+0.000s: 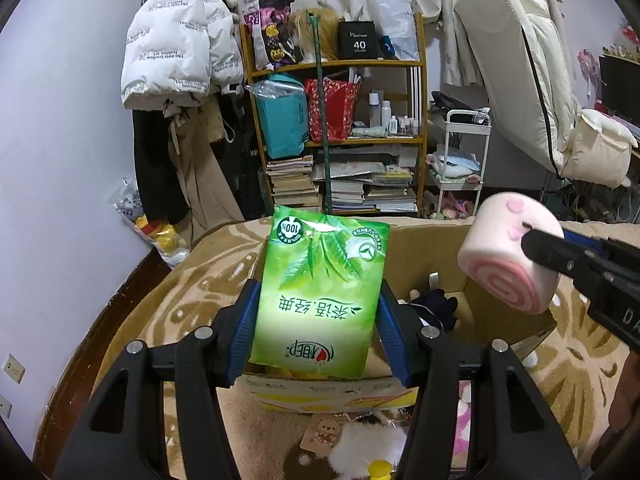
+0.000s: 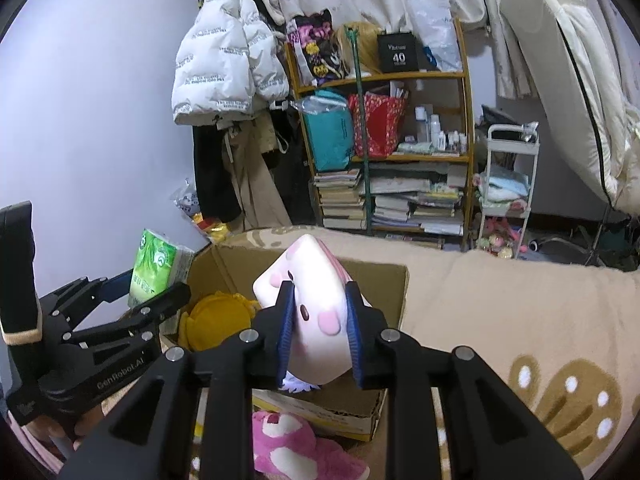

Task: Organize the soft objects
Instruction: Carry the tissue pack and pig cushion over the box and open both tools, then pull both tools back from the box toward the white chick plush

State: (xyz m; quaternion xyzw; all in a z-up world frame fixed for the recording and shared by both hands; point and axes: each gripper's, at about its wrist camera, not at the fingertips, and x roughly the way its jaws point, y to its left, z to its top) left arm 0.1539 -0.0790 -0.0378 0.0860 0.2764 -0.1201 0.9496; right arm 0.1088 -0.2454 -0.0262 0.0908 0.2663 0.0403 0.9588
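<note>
Tissues first: we see the left gripper (image 1: 318, 314) clamped on a green tissue pack (image 1: 320, 292), its blue pads pressing both long sides, the pack upright above the open cardboard box (image 1: 424, 248). From the right wrist view the same pack (image 2: 158, 266) sits at about nine o'clock of the box (image 2: 376, 280), over its left wall.

Our right gripper (image 2: 320, 316) grips a pink swirl-roll plush (image 2: 308, 300), jaws narrow and squeezing its sides. From the left wrist view that plush (image 1: 508, 256) hangs at three o'clock, over the box's right wall.

Inside the box we make out a yellow plush (image 2: 216, 320) and a dark-clothed doll (image 1: 434, 308). A pink bear plush (image 2: 288, 440) lies on the beige blanket (image 2: 500, 300) at six o'clock, just in front of the box.
</note>
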